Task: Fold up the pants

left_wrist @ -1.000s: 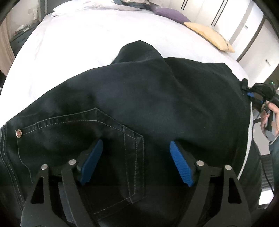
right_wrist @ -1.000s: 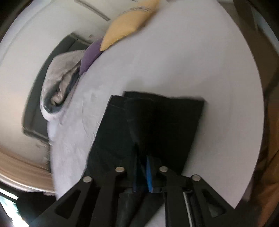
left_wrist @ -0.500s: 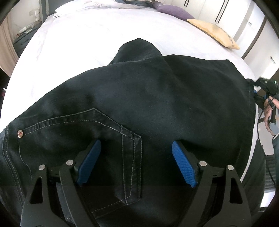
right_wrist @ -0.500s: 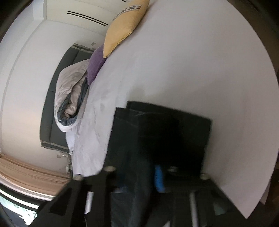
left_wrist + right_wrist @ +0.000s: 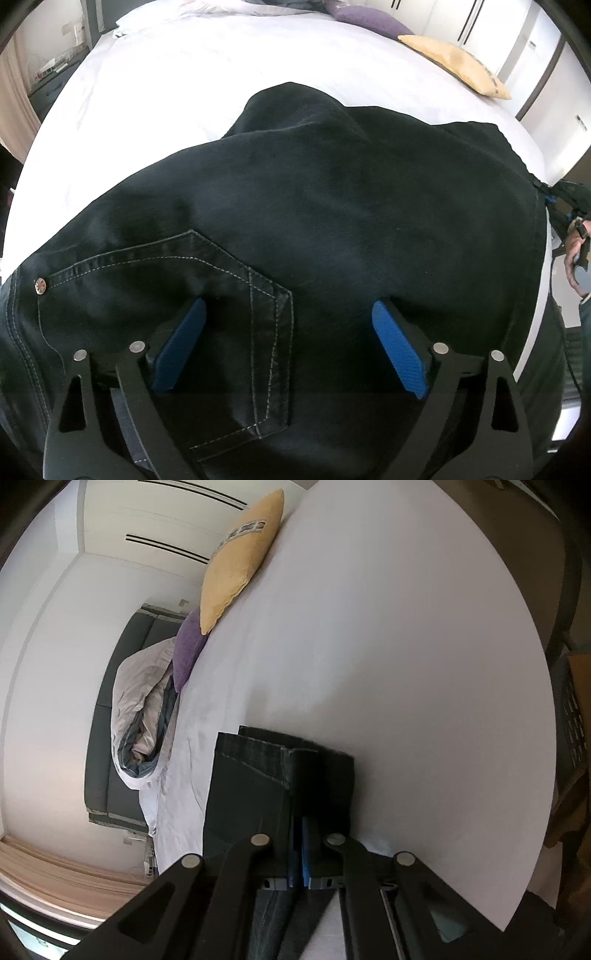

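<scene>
A white bed (image 5: 229,74) fills both views, and the black denim pants (image 5: 332,206) lie spread across its near part. In the left wrist view the pants cover most of the picture. Their back pocket (image 5: 207,295), with pale stitching and a metal rivet (image 5: 40,286), sits directly under the left tool (image 5: 291,347). That tool's jaws stand wide and are opening, its blue pads (image 5: 397,349) apart on either side of the pocket's corner with cloth below them; whether the tips touch the denim cannot be told.

In the right wrist view the right tool (image 5: 300,843) is clamped on a folded edge of the pants, its blue pads pressed together with the dark cloth pinched between them. The layered cloth extends forward from the tips across the sheet.

A yellow cushion (image 5: 240,554) and a purple cushion (image 5: 188,650) lie at the bed's far edge, beside a bundled duvet (image 5: 144,709). At the right rim of the left wrist view, a hand (image 5: 574,258) holding the right tool is cut off by the frame.
</scene>
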Tool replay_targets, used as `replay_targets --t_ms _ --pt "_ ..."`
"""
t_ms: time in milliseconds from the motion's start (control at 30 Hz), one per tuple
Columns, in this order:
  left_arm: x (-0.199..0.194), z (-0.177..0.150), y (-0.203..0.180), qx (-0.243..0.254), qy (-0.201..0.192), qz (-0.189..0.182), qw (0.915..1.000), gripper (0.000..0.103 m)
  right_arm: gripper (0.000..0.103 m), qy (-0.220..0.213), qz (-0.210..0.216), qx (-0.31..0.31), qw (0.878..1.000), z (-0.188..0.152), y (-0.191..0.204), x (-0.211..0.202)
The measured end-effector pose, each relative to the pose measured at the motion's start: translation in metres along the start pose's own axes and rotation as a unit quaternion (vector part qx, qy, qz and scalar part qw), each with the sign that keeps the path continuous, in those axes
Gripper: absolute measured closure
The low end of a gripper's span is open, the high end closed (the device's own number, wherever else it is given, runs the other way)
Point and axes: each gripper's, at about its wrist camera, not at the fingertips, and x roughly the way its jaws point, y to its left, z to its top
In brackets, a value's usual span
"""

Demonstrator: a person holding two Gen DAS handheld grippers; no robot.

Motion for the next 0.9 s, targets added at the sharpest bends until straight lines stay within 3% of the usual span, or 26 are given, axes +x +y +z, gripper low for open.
replay_targets --t_ms 700,833,900 --pt "-0.003 0.001 -0.01 -0.014 -0.01 -0.007 0.9998 0.004 0.103 -0.013 -0.009 0.015 1.0 -0.002 -0.018 -0.001" --pt "-0.001 -0.003 -0.006 -0.011 -0.017 -0.005 0.9998 0.003 0.103 -0.001 0.043 0.057 0.997 0.001 -0.038 -0.005" --pt "0.001 -0.003 -0.002 -0.011 -0.021 -0.006 0.9997 0.003 0.099 0.002 0.036 0.063 0.997 0.004 -0.04 -0.013"
